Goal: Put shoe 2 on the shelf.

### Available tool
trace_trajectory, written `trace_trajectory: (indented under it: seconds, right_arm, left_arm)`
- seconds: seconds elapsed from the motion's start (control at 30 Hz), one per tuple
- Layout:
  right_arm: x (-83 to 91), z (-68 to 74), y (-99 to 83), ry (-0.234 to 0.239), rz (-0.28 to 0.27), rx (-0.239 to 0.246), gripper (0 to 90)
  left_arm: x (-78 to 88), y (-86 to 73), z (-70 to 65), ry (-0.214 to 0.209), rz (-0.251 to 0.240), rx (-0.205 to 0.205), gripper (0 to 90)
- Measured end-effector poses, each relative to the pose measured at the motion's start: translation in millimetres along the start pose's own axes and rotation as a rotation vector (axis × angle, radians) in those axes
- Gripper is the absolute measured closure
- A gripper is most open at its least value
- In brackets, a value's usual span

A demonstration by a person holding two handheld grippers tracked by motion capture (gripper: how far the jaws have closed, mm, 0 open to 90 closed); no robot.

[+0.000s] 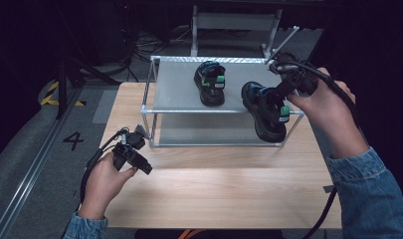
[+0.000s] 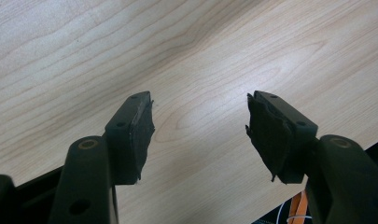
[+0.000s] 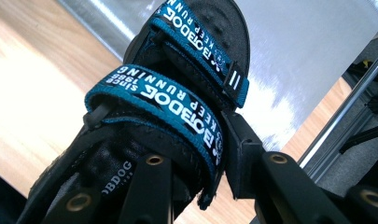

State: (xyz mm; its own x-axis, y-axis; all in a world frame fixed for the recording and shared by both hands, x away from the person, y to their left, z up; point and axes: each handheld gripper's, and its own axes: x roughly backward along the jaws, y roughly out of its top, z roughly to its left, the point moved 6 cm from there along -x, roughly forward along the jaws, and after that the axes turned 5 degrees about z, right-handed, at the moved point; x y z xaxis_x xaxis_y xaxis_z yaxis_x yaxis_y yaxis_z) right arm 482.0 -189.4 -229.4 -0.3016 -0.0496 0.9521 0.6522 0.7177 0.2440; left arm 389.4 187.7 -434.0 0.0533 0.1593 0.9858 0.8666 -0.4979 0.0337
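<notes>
A black shoe with blue straps [image 1: 266, 112] hangs tilted at the front right corner of the metal rack [image 1: 224, 111], with my right gripper [image 1: 280, 97] shut on it. In the right gripper view, the jaws of the right gripper [image 3: 196, 158] clamp the shoe [image 3: 177, 93] at its strapped upper, one inside and one outside. A second matching shoe [image 1: 209, 83] stands on the rack's top shelf. My left gripper [image 1: 143, 167] rests low over the wooden table [image 1: 214, 189] at the left, open. Nothing lies between the jaws of the left gripper [image 2: 200, 126].
The rack has two grey shelves, and its lower shelf [image 1: 209, 130] holds nothing. Bare table wood [image 2: 224, 56] spreads in front of the rack. Behind the table are dark floor, cables and a white frame [image 1: 234, 22].
</notes>
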Motion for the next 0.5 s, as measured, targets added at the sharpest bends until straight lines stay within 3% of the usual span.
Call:
trace_trajectory:
  seconds: [0.3, 0.5]
  right_arm:
    - [-2.4, -14.5, 33.2, -0.029, 0.006, -0.007, 73.2]
    - [-10.5, -27.2, 57.7, -0.052, 0.033, -0.040, 73.1]
  left_arm:
    - [-0.7, -0.6, 1.6, -0.003, -0.002, 0.007, 40.3]
    - [0.2, -0.8, 4.9, -0.006, -0.001, 0.002, 40.3]
